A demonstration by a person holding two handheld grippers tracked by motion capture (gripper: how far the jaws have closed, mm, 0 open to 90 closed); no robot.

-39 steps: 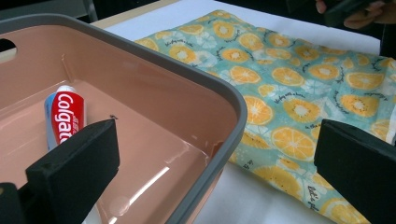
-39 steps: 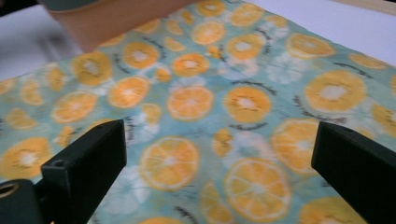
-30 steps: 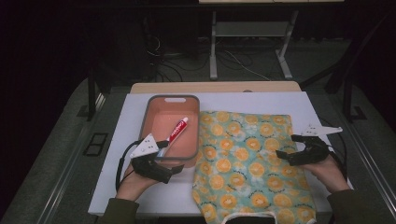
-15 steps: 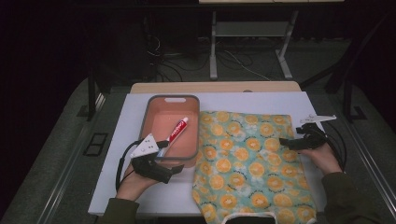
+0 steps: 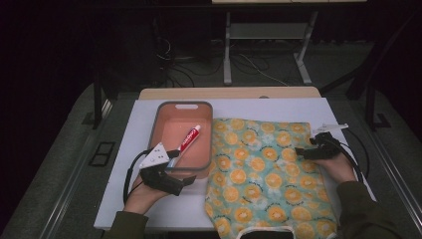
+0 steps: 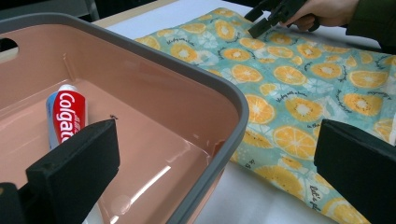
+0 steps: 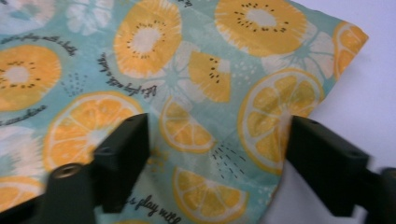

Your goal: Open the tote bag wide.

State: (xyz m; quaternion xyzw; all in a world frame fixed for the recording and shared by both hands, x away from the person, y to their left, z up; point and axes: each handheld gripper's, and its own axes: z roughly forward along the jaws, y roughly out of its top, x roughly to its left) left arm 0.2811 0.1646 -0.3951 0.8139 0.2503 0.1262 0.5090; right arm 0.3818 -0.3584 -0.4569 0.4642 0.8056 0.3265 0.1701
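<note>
A red-and-white toothpaste tube (image 5: 187,140) printed "Colgate" lies inside a pink tub with a grey rim (image 5: 158,111), and the teal orange-slice cloth (image 5: 263,174) beside it carries small script of which "play" can be read in the right gripper view. Both rest on a white table (image 5: 124,149) with a wooden far edge, in a dark room with grey carpet and cables and table legs behind. The left tool (image 5: 185,177) sits at the tub's near rim with jaws wide apart, one either side of the rim, and the right tool (image 5: 301,151) hovers over the cloth's right edge with jaws also apart, gripping nothing
</note>
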